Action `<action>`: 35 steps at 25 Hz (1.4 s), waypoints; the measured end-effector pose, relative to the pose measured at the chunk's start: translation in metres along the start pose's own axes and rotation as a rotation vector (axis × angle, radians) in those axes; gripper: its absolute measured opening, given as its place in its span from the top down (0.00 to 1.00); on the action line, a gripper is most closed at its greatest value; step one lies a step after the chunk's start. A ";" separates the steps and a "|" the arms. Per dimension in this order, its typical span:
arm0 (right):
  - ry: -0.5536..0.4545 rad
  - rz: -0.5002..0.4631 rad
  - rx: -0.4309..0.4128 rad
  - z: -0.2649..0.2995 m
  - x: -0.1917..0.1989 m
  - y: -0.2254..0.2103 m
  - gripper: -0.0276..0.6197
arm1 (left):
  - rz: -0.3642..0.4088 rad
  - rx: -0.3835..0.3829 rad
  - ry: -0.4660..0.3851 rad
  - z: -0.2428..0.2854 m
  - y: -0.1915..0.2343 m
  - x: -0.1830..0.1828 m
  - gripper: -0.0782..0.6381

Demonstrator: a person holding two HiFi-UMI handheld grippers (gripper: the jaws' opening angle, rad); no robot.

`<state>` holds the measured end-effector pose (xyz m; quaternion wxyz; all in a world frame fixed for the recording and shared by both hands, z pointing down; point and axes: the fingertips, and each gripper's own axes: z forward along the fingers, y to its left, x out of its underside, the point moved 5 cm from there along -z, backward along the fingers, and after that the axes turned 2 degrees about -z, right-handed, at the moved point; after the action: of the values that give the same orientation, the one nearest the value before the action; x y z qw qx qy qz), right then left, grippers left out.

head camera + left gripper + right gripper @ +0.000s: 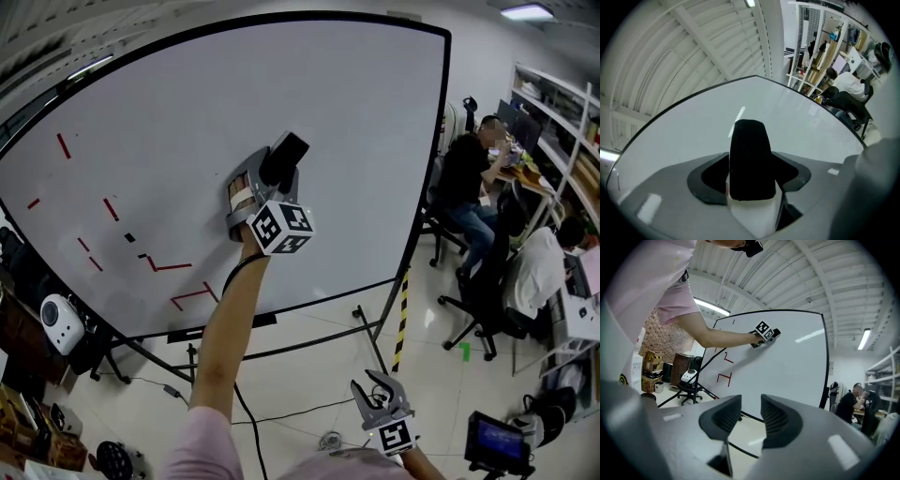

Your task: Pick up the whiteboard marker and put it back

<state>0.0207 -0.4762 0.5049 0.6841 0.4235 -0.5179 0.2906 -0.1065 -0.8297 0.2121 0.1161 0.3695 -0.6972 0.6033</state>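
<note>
Left gripper raised against the middle of the whiteboard, claw clamped on the whiteboard marker, black cap out front, right gripper low below the board's bottom edge, claw apart, empty.

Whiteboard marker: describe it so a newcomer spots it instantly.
Find the big black-framed whiteboard. Before its middle, the left gripper is shut on the whiteboard marker. It has a white barrel and black cap, unlike the red strokes drawn on the board's left side.
</note>
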 end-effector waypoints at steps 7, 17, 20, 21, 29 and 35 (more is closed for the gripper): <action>0.021 0.009 0.014 -0.033 -0.004 0.013 0.76 | 0.063 -0.094 -0.157 -0.057 0.013 -0.027 0.51; -0.060 0.028 -0.020 -0.169 -0.018 0.065 0.76 | -0.163 -0.092 -0.266 -0.314 0.016 -0.121 0.51; -0.078 0.050 -0.043 -0.235 -0.008 0.093 0.76 | -0.213 -0.109 -0.279 -0.423 0.000 -0.143 0.51; -0.084 0.051 -0.054 -0.260 -0.004 0.104 0.76 | -0.208 -0.125 -0.281 -0.461 -0.008 -0.151 0.51; -0.098 0.136 -0.094 -0.464 -0.012 0.157 0.76 | -0.393 -0.050 -0.130 -0.736 -0.074 -0.233 0.51; -0.215 0.204 -0.020 -0.528 -0.051 0.167 0.77 | -0.760 -0.086 -0.101 -0.872 -0.091 -0.253 0.51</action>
<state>0.1104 0.0700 0.4475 0.5958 0.3903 -0.6315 0.3063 -0.1171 0.0735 0.3405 0.3123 0.6255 -0.5400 0.4686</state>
